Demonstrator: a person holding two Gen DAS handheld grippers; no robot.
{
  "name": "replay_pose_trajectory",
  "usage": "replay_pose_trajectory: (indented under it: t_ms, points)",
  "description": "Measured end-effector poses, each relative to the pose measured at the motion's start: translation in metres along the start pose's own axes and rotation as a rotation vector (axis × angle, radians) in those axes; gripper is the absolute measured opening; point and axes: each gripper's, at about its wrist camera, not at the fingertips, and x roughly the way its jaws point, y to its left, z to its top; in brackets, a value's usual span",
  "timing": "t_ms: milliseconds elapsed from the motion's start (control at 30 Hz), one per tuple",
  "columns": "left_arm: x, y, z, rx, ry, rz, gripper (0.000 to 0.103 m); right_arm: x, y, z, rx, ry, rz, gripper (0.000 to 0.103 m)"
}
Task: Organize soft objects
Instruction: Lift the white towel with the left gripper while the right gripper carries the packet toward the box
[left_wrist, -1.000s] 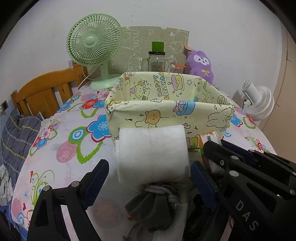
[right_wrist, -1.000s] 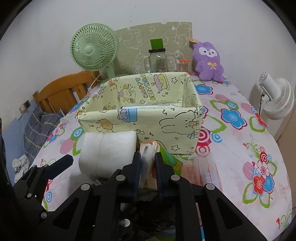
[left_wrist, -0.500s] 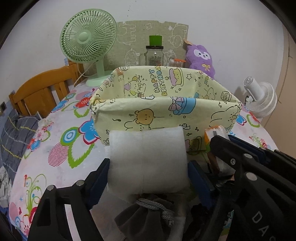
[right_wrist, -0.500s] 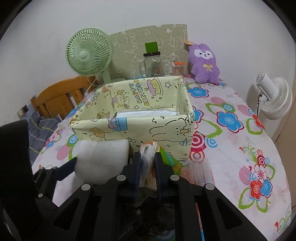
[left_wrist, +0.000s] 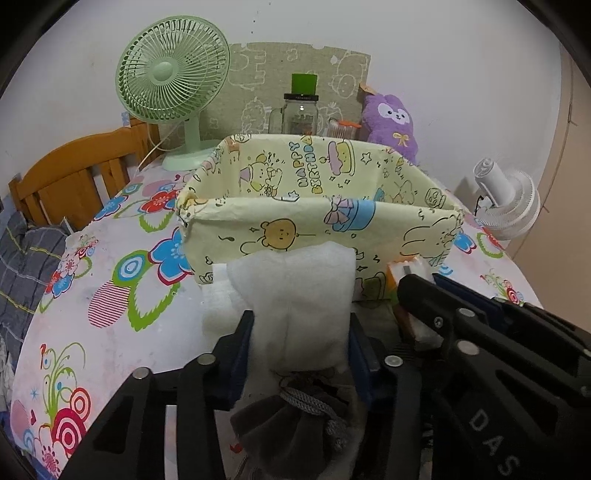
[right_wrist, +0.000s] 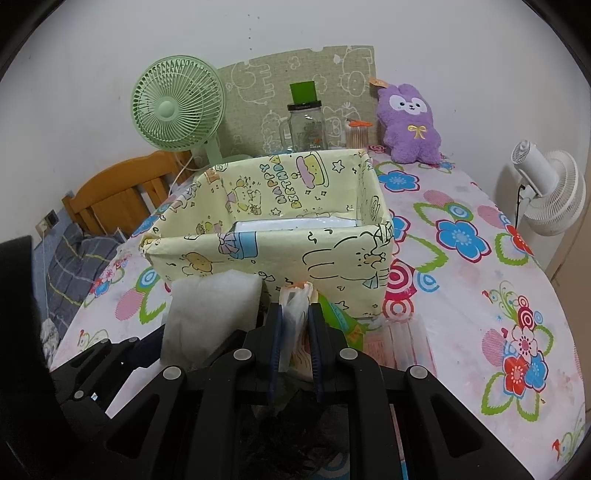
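A white soft roll (left_wrist: 295, 291) stands just in front of the yellow cartoon-print fabric box (left_wrist: 280, 236). My left gripper (left_wrist: 300, 325) is closing on it; its blue pads press both sides and the roll is squeezed narrower. Under that gripper lies a grey drawstring pouch (left_wrist: 291, 424). In the right wrist view the roll (right_wrist: 214, 310) sits to the left of my right gripper (right_wrist: 295, 317), which is shut on a thin plastic packet (right_wrist: 295, 306) with orange print. The box (right_wrist: 332, 254) has something white and flat on its bottom.
A green fan (left_wrist: 173, 74), a glass jar (left_wrist: 299, 114) and a purple plush (left_wrist: 391, 122) stand behind the box. A white fan (right_wrist: 546, 192) is at the right edge, a wooden chair (left_wrist: 74, 177) at the left. Pink packets (right_wrist: 399, 343) lie beside the right gripper.
The left gripper's jaws have come in from wide open around the roll to pressing it, and the roll is pinched narrower. The right gripper keeps its hold on the packet.
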Motion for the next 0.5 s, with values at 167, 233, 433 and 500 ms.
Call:
replay_pose_trajectory:
  t_ms: [167, 233, 433, 500]
  points:
    - [-0.011, -0.002, 0.0, 0.007, -0.029, 0.011, 0.045, -0.007, 0.001, -0.001, 0.0, -0.013, -0.005, 0.017]
    - [-0.016, -0.002, 0.001, 0.006, -0.037, 0.009, 0.045, -0.011, 0.002, -0.001, -0.001, -0.021, -0.006, 0.017]
    - [-0.031, 0.0, 0.002, 0.004, -0.066, 0.01, 0.045, -0.025, 0.007, 0.0, -0.008, -0.049, -0.003, 0.017]
    - [-0.036, 0.0, 0.003, 0.004, -0.075, 0.012, 0.045, -0.03, 0.008, 0.001, -0.009, -0.058, -0.001, 0.017]
